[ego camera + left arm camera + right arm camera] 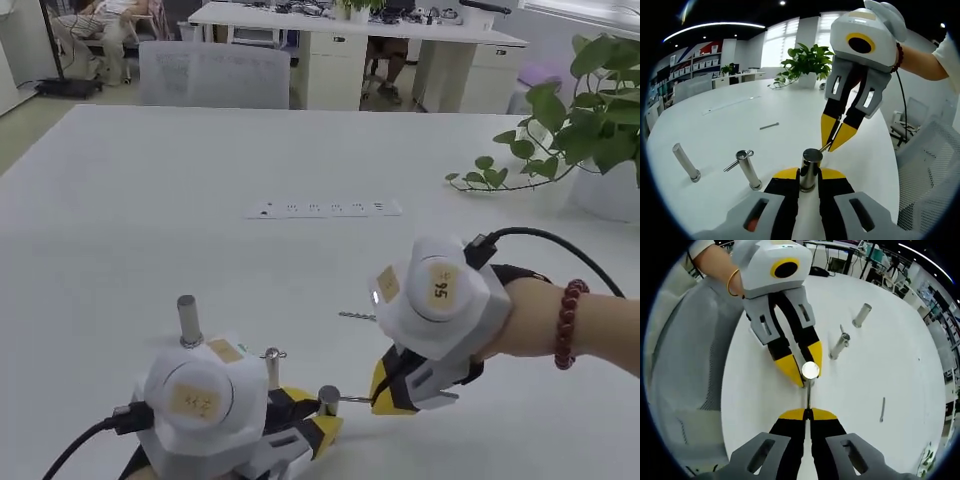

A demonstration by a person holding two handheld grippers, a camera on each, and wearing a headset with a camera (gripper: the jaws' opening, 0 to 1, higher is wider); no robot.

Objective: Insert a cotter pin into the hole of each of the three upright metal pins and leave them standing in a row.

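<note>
1. At the far left of the row, the bare grey steel cylinder pin stands upright on the white table. It has no cotter yet and sits at about 10 o'clock from its neighbour.
2. The middle steel pin with a wire cotter through its top looks finished, so work clear of it.
3. The left gripper has its yellow-tipped jaws closed narrowly around the short round-headed steel pin, holding it upright. Grip firmly, so the hole faces 3 o'clock.
4. The right gripper pinches the thin silver cotter pin, whose tip is at the pin's head. I cannot tell whether it has entered. Hold the wire level and in line with the hole, then push gently toward 9 o'clock.
5. A spare loose cotter pin lies at 1 o'clock — likely for the bare pin.
</note>
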